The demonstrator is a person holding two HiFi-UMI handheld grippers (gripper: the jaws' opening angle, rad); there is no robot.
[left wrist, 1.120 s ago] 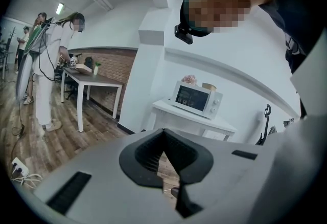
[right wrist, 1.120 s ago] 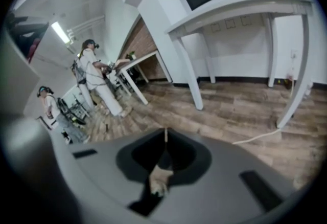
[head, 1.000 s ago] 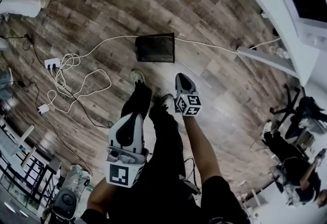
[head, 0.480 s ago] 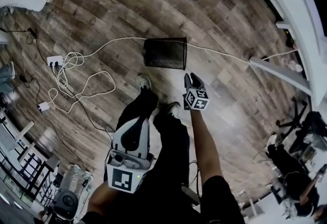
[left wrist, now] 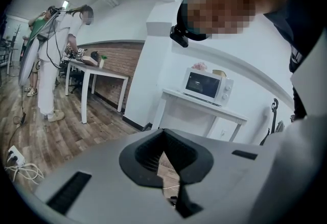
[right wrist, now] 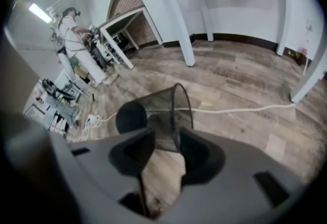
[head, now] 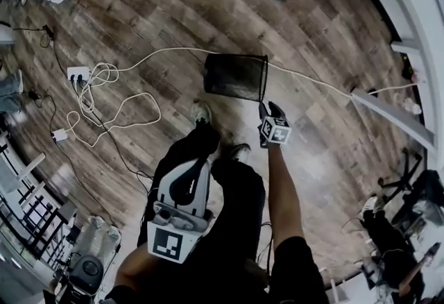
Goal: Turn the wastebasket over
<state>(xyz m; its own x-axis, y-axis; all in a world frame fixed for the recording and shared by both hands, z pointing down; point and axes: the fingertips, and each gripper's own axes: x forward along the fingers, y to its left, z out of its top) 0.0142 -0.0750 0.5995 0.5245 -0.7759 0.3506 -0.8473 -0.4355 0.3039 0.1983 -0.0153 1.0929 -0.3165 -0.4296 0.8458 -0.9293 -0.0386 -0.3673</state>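
Head view: the mesh wastebasket (head: 234,76) lies on its side on the floor (head: 139,4), your right gripper (head: 270,110) just beside its rim; left gripper view: your left gripper (left wrist: 163,133) has its jaws together, empty; right gripper view: the jaws have just been opening and stand apart, with the rim showing in the gap, unpinched.

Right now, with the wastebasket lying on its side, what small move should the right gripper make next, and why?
Probably ease the right gripper forward until the rim of the wastebasket sits between its jaws. They have just been opening, nothing is between them yet, and the rim lies just ahead of the gap.
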